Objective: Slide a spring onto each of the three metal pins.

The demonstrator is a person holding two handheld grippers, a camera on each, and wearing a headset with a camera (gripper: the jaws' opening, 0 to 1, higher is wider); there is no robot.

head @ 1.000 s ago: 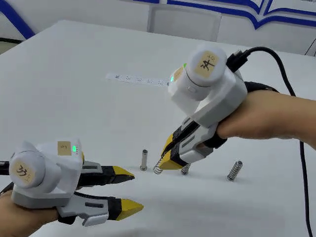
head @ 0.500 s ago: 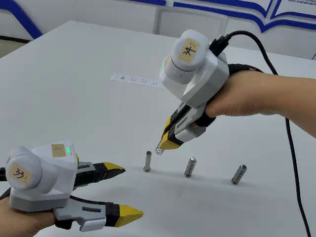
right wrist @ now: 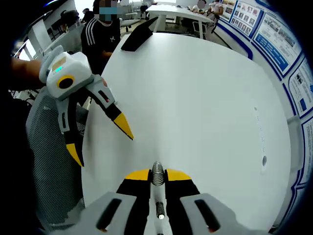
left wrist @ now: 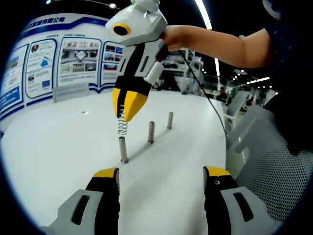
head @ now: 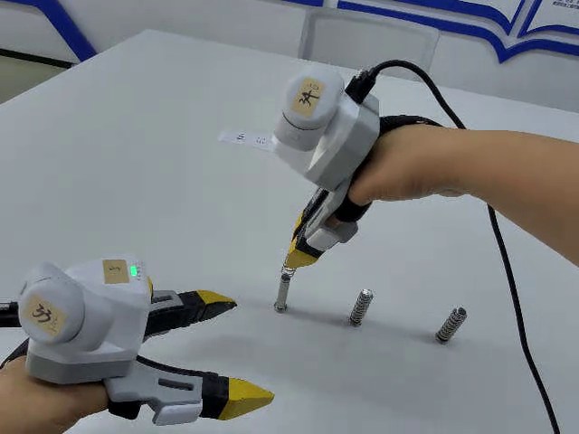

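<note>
Three metal pins stood in a row on the white table (head: 136,163). The middle pin (head: 362,307) and the end pin (head: 450,325) each had a spring on already. The bare pin (head: 283,294) was the leftmost one in the head view, standing upright.

The right tongs (head: 303,253) pointed down at it from above, pinched together on the third spring (left wrist: 122,126), which hung straight below the yellow tips. Its bottom end sat right at the top of the bare pin. Honestly couldn't tell if it was over the tip or just touching it.

The left tongs (head: 249,349) were held low, close to the person and off to the side of the pins, spread wide apart with nothing between them. A black cable (head: 507,271) ran from the right tongs back past the forearm and over the table.
</note>
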